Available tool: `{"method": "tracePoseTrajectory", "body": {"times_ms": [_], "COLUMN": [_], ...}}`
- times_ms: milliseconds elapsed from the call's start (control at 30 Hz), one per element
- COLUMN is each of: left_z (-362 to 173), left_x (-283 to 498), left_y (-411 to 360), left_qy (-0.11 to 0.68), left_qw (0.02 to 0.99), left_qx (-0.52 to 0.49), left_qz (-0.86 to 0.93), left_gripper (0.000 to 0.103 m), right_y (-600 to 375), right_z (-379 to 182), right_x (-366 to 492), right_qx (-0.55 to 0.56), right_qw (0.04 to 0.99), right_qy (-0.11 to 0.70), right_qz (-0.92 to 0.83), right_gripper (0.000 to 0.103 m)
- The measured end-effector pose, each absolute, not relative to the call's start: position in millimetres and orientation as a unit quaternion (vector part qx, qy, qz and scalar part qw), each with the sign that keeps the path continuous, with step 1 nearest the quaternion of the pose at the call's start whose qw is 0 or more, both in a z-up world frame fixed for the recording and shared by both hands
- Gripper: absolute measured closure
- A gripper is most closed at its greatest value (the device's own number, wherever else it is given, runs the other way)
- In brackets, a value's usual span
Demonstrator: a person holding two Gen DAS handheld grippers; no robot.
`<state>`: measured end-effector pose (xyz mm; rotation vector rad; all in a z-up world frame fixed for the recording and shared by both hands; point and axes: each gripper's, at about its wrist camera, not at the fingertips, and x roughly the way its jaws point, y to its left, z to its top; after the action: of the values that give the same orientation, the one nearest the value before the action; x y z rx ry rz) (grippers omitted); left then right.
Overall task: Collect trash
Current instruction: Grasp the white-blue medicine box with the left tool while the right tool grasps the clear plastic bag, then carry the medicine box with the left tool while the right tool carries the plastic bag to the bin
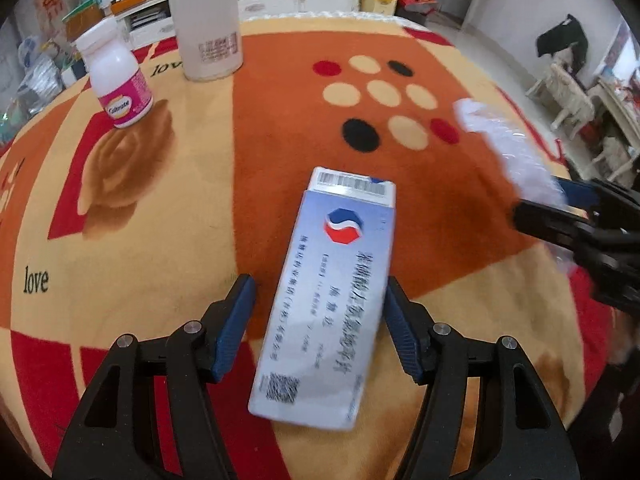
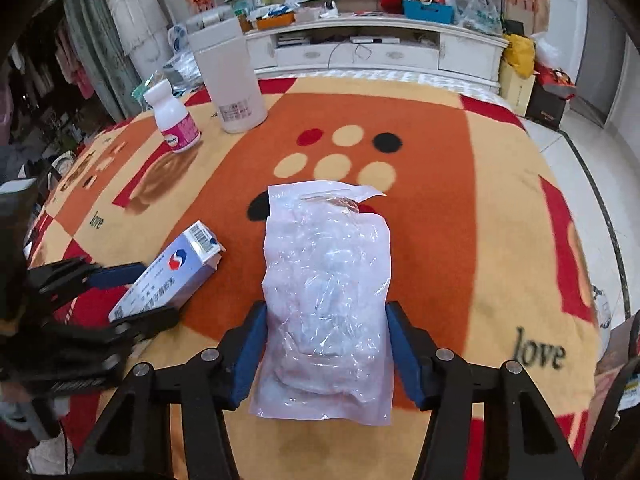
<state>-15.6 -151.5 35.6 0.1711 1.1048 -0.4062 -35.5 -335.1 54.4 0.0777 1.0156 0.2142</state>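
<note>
A pale blue medicine box [image 1: 326, 300] with a red and blue logo lies on the patterned blanket, between the open fingers of my left gripper [image 1: 320, 304]; the right pad looks close to the box edge, the left pad stands apart. It also shows in the right wrist view [image 2: 172, 276]. A clear crumpled plastic bag [image 2: 326, 312] sits between the fingers of my right gripper [image 2: 326, 332], whose pads touch its sides. The bag also shows blurred in the left wrist view [image 1: 508, 148].
A white pill bottle with a pink label [image 1: 118, 80] and a tall white cylinder container [image 1: 208, 20] stand at the far left of the blanket [image 1: 280, 120]. A white cabinet [image 2: 380, 52] with clutter stands beyond. Floor lies to the right.
</note>
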Motion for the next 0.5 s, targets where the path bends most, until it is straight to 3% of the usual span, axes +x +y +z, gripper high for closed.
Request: {"method": "tracePoseTrajectory", "body": {"times_ms": [33, 100, 500], "left_z": [36, 38, 62], "left_x": [-14, -13, -43], "left_y": [-150, -148, -214], "left_qy": [0.521, 0.527, 0.512], "left_qw": [0.829, 0.828, 0.822], "left_qx": [0.073, 0.053, 0.038], "left_qz": [-0.189, -0.186, -0.244], "left_gripper": [0.041, 0.055, 0.054], "right_y": [-337, -341, -398], "right_z": [55, 58, 61], "right_x": [-38, -46, -88], "right_qx": [0.04, 0.039, 0.048], "right_qw": [0.868, 0.872, 0.882], "right_qy": [0.483, 0.477, 0.463], "right_qz": [0.103, 0.103, 0.07], "right_gripper": [0.046, 0.046, 0.046]}}
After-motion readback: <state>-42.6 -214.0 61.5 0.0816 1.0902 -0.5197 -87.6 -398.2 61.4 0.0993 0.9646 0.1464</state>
